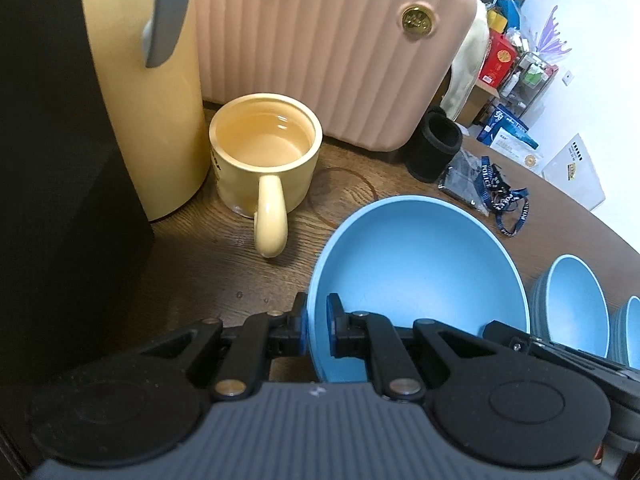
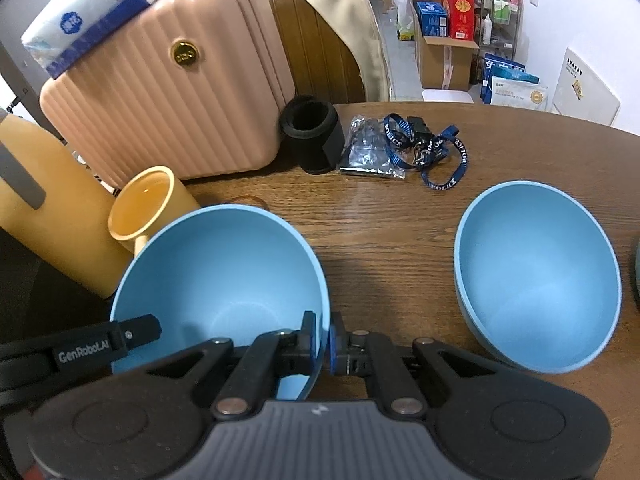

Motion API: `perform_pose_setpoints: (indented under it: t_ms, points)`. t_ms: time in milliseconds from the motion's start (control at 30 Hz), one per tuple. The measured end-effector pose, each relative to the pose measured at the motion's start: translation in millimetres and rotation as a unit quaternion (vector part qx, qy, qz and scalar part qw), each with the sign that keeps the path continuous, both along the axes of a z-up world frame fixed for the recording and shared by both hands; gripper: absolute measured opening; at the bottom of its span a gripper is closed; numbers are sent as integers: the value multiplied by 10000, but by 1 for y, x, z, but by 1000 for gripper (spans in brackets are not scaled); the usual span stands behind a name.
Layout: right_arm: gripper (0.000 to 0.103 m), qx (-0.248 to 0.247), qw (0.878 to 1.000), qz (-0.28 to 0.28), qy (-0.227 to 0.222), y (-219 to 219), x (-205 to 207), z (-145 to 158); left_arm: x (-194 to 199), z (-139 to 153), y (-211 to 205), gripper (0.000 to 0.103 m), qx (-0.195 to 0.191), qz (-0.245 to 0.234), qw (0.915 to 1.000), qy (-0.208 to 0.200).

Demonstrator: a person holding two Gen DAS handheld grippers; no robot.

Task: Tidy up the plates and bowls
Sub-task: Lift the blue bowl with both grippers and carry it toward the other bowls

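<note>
A large blue bowl (image 1: 420,264) is held by both grippers on the brown wooden table (image 1: 224,248). My left gripper (image 1: 317,328) is shut on the bowl's left rim. My right gripper (image 2: 323,344) is shut on the right rim of the same bowl (image 2: 224,280). A second blue bowl (image 2: 536,276) stands to the right on the table (image 2: 380,232); in the left wrist view it (image 1: 576,304) appears stacked on others, with another blue rim (image 1: 634,332) at the edge.
A yellow mug (image 1: 264,156) stands just behind the held bowl, next to a yellow kettle (image 1: 152,92). A pink case (image 2: 160,80), a black cup sleeve (image 2: 314,136) and blue lanyards (image 2: 432,152) lie further back. A dark block (image 1: 60,200) is at the left.
</note>
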State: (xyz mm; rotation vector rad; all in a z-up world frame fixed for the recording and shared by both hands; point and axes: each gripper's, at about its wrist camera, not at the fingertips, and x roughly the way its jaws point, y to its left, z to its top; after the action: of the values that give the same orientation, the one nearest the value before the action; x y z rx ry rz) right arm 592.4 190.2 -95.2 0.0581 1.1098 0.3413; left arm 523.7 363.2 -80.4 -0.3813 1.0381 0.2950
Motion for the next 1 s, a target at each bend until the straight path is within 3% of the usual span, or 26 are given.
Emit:
perform_pose_setpoints:
  t_ms: [500, 1000]
  points:
    - [6, 48, 9997, -121, -226, -25, -40, 28, -33, 27, -21, 10, 57, -183, 9996, -219]
    - [6, 89, 9988, -191, -445, -94, -92, 61, -82, 56, -87, 10, 91, -313, 9985, -442]
